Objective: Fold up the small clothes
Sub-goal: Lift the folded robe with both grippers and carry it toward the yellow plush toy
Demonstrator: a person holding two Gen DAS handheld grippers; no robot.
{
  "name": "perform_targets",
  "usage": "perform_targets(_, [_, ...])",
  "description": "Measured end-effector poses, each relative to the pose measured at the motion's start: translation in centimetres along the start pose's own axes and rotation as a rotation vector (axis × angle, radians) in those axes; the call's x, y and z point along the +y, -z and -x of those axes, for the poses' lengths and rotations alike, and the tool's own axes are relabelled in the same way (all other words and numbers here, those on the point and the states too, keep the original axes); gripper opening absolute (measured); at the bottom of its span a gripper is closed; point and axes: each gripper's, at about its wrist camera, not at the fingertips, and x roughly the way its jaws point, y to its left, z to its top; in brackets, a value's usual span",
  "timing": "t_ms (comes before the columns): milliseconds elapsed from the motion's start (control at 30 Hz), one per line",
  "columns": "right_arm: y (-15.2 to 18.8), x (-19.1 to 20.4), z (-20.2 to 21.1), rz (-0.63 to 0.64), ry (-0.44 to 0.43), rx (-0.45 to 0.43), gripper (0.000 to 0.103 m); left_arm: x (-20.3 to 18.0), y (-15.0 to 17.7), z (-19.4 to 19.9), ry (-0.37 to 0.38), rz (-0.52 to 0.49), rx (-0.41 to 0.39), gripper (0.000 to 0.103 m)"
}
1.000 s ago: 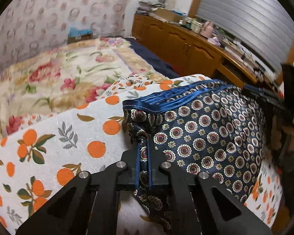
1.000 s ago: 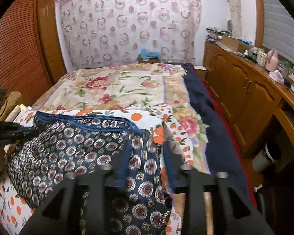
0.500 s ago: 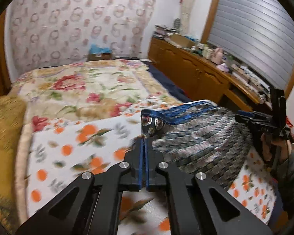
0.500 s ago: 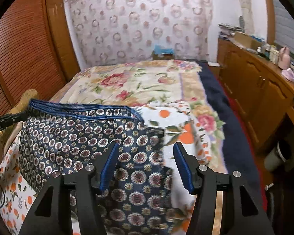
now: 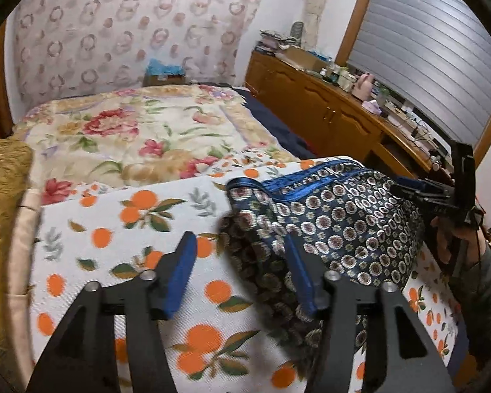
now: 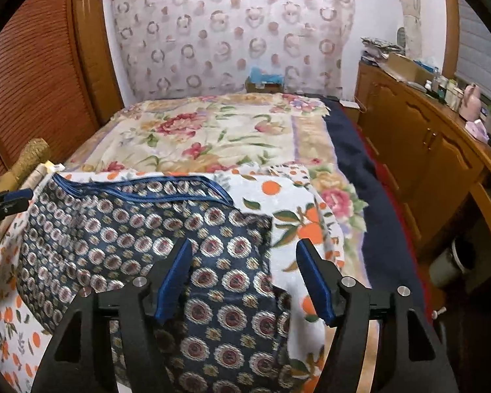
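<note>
My left jaws (image 5: 239,271) are opening, blue pads apart. The shorts' (image 5: 327,222) near corner lies loose between them, nearer the right pad, and whether it brushes that pad I can't tell through the blur. Nothing is pinched. My right jaws (image 6: 245,275) are opening too, pads wide apart, with a patterned flap of the shorts (image 6: 140,229) lying under and between them, not clamped.

The shorts, navy with round medallions and a blue waistband (image 6: 137,188), lie bunched on the orange-print sheet (image 5: 114,229) at the near end of the bed (image 6: 219,131). The waistband is on the far side and the fabric is slack and rumpled, not flat.

Step, as I judge it: release after a fold or a lay-down. The cloth is let go at both near corners. The fold looks rough, so the task is somewhere in the middle, not done.

Next I need to clear the jaws off the cloth without dragging it, then re-grip an edge or corner for the next fold. Thin slippery fabric, so pinch low at the hem.

Pose: both hands pitch forward and down toward the bed, side by side. My right hand (image 5: 455,239) and sleeve (image 5: 484,291) show at the left camera's right edge, gripping its tool just past the shorts.
</note>
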Motion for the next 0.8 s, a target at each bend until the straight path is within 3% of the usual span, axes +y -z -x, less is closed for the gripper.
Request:
perform_targets(233, [0.3,-0.4,-0.7,-0.011,-0.001,0.032,0.069,-0.4,-0.1,-4.1,0.023,0.036,0.096,0.061])
perform_targets(700, [0.0,-1.5,-2.1,-0.055,-0.108,0.076,0.069,-0.7,0.3,-4.3,0.007,0.01,0.089,0.061])
perform_targets(767, [0.1,-1.2,-2.0,-0.041,-0.123,0.074,0.056,-0.8,0.2,-4.3,0.006,0.014,0.087,0.061])
perform_targets(800, [0.2,-0.9,-2.0,-0.025,-0.144,0.075,0.041,-0.9,0.2,-4.4,0.006,0.016,0.088,0.056])
